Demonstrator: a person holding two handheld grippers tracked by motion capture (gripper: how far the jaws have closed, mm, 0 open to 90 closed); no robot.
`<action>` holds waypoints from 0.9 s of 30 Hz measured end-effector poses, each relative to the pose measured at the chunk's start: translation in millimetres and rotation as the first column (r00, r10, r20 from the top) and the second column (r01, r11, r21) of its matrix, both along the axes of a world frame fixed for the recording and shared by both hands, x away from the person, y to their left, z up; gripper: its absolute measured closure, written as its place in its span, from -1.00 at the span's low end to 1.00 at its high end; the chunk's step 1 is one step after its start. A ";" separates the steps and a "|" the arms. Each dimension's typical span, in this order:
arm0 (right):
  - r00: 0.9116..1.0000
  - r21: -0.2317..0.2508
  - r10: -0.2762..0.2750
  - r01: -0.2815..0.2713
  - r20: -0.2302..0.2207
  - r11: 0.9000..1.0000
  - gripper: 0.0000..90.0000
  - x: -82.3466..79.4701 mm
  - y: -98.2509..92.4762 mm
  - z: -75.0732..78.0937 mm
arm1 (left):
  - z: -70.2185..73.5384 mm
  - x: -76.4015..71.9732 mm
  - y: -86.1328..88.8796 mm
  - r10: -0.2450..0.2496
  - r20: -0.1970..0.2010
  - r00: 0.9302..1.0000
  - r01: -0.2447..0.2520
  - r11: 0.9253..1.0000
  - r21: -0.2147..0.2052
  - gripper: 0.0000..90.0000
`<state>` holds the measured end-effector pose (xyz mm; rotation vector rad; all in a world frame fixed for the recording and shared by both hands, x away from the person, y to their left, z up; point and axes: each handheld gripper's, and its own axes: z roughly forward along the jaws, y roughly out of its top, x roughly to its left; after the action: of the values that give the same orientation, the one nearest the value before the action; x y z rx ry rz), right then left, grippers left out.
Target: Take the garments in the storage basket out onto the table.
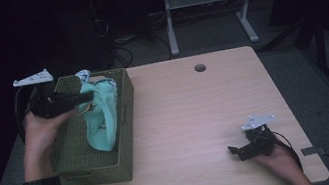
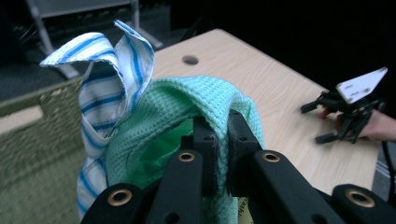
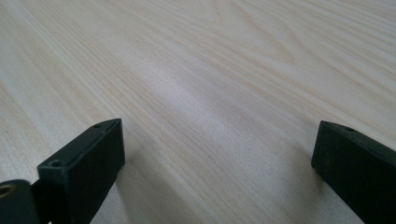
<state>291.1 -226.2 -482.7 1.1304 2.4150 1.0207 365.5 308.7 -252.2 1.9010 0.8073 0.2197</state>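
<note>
1. Tightly clamped on a fold of mint-green waffle cloth [image 2: 205, 100], the left claw [image 2: 218, 140] holds the fabric up above the woven basket [image 1: 125, 124], its 2 black jaws nearly meeting with the cloth pinched between them.
2. From the high view, the green cloth [image 1: 101, 118] hangs from the left claw [image 1: 83, 97] and drapes down into the basket, its lower end resting inside near the right wall.
3. Beside the green cloth, a blue-and-white striped cloth [image 2: 109, 74] rises with it, touching it on the side toward the basket's far wall.
4. The basket sits at the left end of the light wooden table [image 1: 196, 112], against its left edge.
5. Well apart, near the table's front right corner, the right claw [image 1: 237, 153] rests low on the wood in the person's right hand [image 1: 277, 157]; its jaws stand wide apart, with bare table between them.
</note>
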 end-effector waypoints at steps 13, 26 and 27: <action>1.000 0.000 0.000 0.000 0.000 1.000 -0.95 0.0 0.0 0.0 | 17.4 -0.2 -43.3 -0.094 0.040 0.995 0.096 0.994 -0.047 0.88; 1.000 0.000 0.001 -0.001 0.001 1.000 -0.95 0.0 -0.1 0.0 | 18.1 -3.1 -91.7 -0.164 0.072 0.984 0.169 0.983 -0.071 0.87; 1.000 0.000 0.001 -0.001 0.001 1.000 -0.95 0.0 -0.1 0.0 | 18.1 -3.1 -91.7 -0.164 0.072 0.984 0.169 0.983 -0.071 0.87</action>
<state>291.1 -226.2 -482.7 1.1287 2.4152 1.0212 362.4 217.0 -234.0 1.8672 0.6004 0.1455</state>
